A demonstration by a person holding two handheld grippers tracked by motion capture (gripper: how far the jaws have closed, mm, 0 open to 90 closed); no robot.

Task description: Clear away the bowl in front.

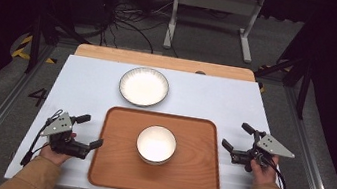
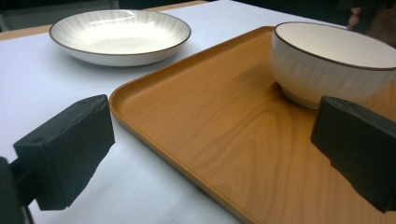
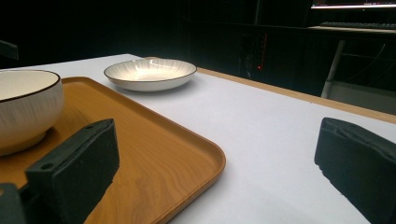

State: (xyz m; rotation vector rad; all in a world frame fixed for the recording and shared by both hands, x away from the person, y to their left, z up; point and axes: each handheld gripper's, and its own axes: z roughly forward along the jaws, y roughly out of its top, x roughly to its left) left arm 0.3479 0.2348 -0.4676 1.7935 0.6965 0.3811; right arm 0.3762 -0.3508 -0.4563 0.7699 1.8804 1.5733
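Observation:
A wooden tray lies on the white table at the front middle. A white bowl stands upright in its centre. Behind the tray sits a shallow white plate with a dark rim. My left gripper rests open at the tray's left edge, held low by a hand. My right gripper is open at the tray's right edge. The left gripper view has the bowl and plate beyond wide-apart jaws. The right gripper view shows the tray's corner, the bowl and the plate.
The white table top has a wooden strip along its far edge. Beyond it are a metal stand and cables on the floor. Bare table lies on both sides of the plate.

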